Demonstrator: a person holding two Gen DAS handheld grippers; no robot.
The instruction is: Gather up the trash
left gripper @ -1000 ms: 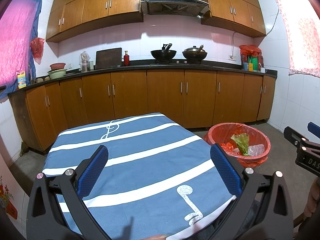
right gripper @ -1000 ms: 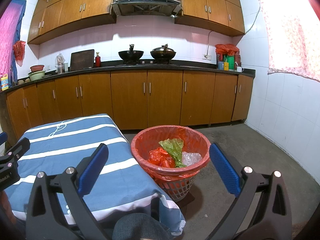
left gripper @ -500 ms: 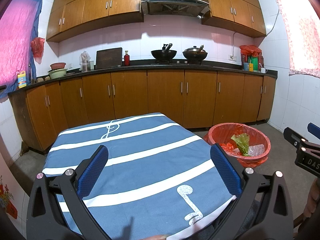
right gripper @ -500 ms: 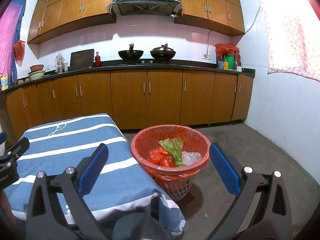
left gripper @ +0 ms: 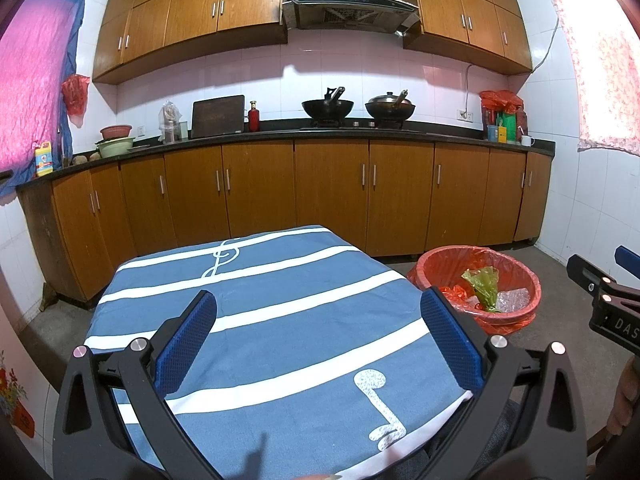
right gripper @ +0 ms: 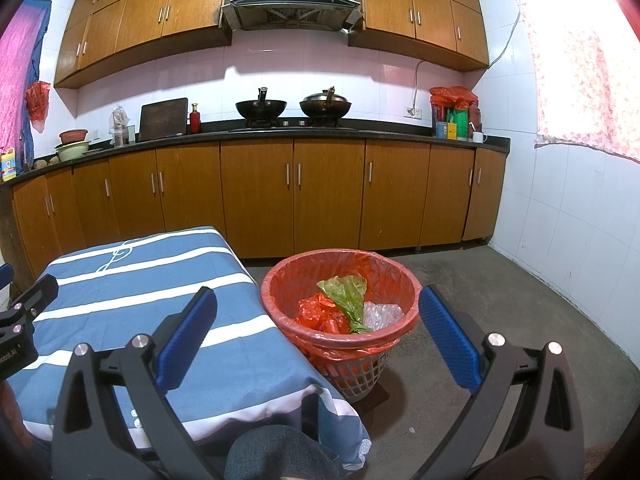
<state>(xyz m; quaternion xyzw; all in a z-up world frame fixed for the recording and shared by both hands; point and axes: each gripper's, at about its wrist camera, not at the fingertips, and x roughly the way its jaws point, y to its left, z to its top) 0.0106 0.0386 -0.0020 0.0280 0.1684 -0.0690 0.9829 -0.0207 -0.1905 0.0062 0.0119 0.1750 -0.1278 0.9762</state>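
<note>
A waste basket lined with a red bag (right gripper: 280, 292) stands on the floor right of the table; it also shows in the left wrist view (left gripper: 520, 272). In it lie a green plastic bag (right gripper: 348, 292), red plastic (right gripper: 316, 312) and clear bubble wrap (right gripper: 384, 314). My left gripper (left gripper: 318, 320) is open and empty above the blue striped tablecloth (left gripper: 280, 288). My right gripper (right gripper: 318, 320) is open and empty, held in front of the basket, above the table's right edge. No trash shows on the table.
Wooden cabinets and a dark counter (left gripper: 360, 130) with two woks run along the back wall. A tiled wall (right gripper: 580, 220) and concrete floor (right gripper: 480, 288) are to the right. My right gripper shows at the right edge of the left wrist view (left gripper: 608, 304).
</note>
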